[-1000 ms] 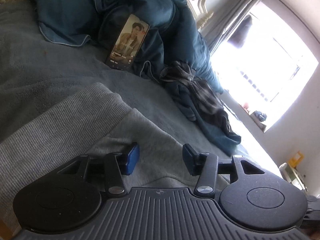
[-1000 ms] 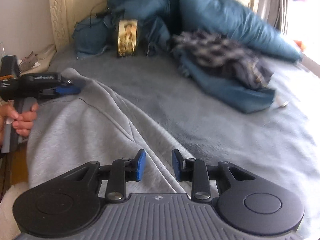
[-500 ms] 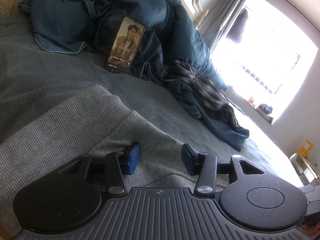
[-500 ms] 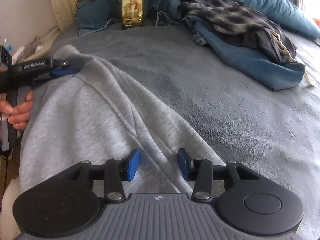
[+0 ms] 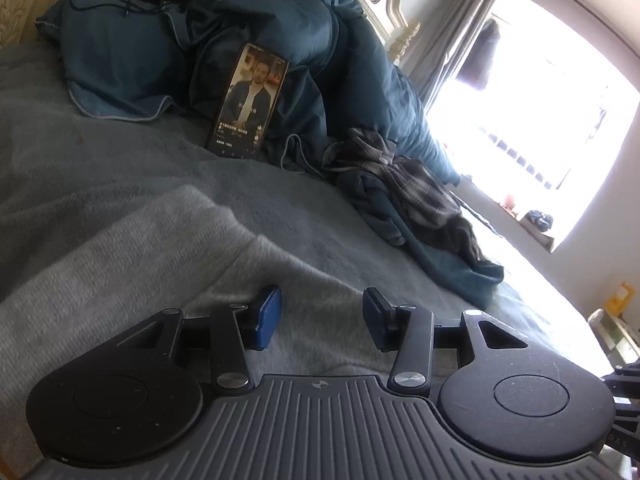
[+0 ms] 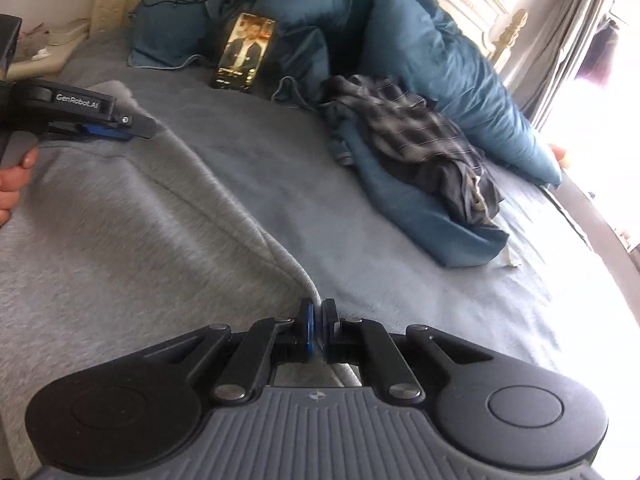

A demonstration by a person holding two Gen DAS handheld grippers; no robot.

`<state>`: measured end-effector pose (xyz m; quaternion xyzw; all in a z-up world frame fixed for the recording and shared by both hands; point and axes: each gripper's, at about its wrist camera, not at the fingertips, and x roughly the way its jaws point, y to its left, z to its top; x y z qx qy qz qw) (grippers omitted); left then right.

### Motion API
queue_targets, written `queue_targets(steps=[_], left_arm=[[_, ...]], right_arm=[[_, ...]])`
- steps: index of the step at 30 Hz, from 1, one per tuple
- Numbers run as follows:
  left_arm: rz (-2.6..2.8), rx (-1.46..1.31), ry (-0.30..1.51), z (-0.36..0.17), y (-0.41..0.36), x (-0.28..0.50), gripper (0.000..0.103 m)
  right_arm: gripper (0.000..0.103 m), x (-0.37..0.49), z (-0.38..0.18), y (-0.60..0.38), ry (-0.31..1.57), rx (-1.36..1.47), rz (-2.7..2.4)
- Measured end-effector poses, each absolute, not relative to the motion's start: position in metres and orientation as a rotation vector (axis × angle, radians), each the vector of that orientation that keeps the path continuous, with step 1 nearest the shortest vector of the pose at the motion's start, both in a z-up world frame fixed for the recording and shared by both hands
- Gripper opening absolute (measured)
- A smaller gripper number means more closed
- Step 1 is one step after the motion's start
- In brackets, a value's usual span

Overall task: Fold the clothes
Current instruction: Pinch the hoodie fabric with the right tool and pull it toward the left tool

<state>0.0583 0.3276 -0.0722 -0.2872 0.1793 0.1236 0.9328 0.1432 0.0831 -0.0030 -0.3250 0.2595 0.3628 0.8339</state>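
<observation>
A grey sweatshirt point(image 6: 140, 240) lies spread on the grey-blue bed cover point(image 6: 400, 280). My right gripper point(image 6: 319, 318) is shut on the garment's near right edge, and a thin ridge of cloth is pinched between the blue pads. My left gripper point(image 5: 320, 316) stands open just above the sweatshirt point(image 5: 120, 264) near its ribbed band, with cloth under the jaws and nothing pressed between them. In the right wrist view the left gripper point(image 6: 120, 126) lies low over the garment's far left corner, and a hand point(image 6: 12, 184) holds its grip.
A phone point(image 5: 248, 100) with a lit screen leans against a rumpled dark blue duvet point(image 5: 280, 20) at the headboard. A heap of plaid and blue clothes point(image 6: 400, 120) lies to the right. A bright window point(image 5: 540, 100) is on the right.
My right gripper slid right to the sweatshirt's edge, and its jaws went from open to shut on the cloth. The left gripper kept its place and stayed open.
</observation>
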Motion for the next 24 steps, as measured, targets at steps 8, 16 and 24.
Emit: queue_targets(steps=[8,16,24], left_arm=[[0.275,-0.475,0.388,-0.079,0.318,0.073,0.045],[0.285,-0.376,0.43,-0.078,0.31,0.079,0.045],[0.297,-0.367,0.405,-0.054,0.295,0.068,0.051]], right_arm=[[0.004,0.172,-0.03,0.092,0.622,-0.692,0.761],[0.025,0.255,-0.019,-0.001,0.805,-0.006,0.675],[0.028,0.204,0.054,-0.202,0.635,0.245,0.48]])
